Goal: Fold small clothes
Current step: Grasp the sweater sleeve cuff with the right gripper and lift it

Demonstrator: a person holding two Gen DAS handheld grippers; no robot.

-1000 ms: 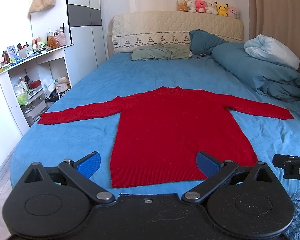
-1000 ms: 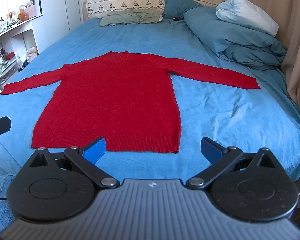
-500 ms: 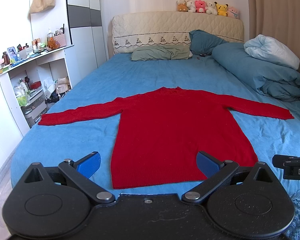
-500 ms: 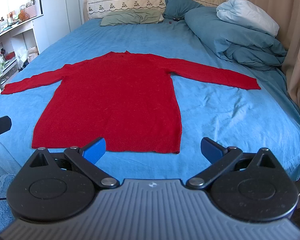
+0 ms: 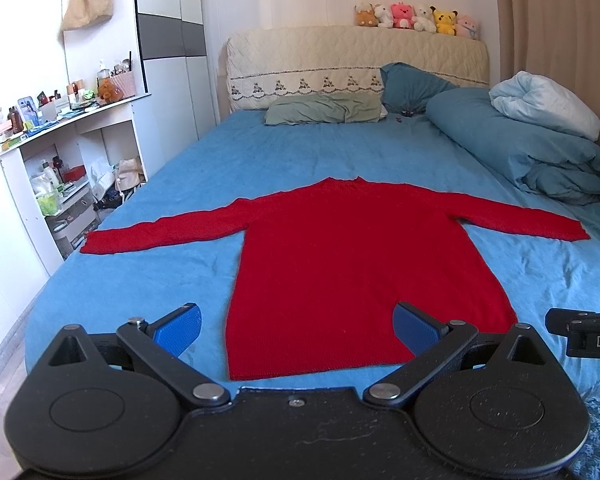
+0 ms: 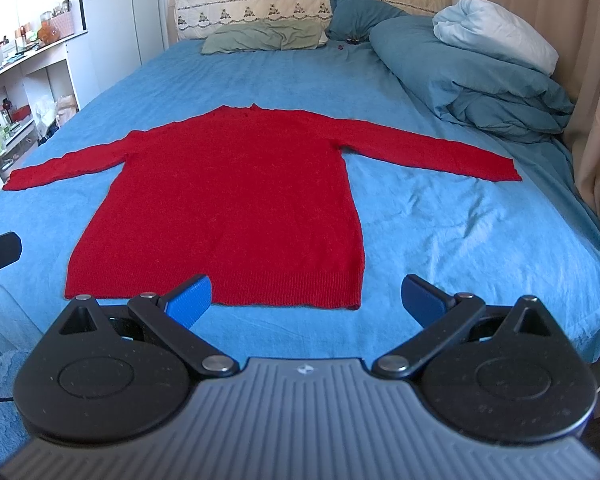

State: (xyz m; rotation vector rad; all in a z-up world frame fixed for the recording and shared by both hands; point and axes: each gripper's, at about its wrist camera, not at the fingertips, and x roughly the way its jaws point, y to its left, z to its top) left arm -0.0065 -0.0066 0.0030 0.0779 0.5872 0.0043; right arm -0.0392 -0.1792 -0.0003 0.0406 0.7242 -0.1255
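A red long-sleeved sweater (image 5: 348,264) lies flat on the blue bed sheet (image 5: 300,152), both sleeves spread out sideways, hem toward me. It also shows in the right wrist view (image 6: 236,200). My left gripper (image 5: 296,326) is open and empty, held above the near left part of the hem. My right gripper (image 6: 306,298) is open and empty, held above the near right part of the hem. Neither touches the sweater.
A folded blue duvet with a pale blanket (image 5: 532,136) lies at the bed's right side. Pillows (image 5: 328,108) lie by the headboard. White shelves with bottles (image 5: 60,168) stand left of the bed. A curtain (image 6: 596,100) hangs at the right.
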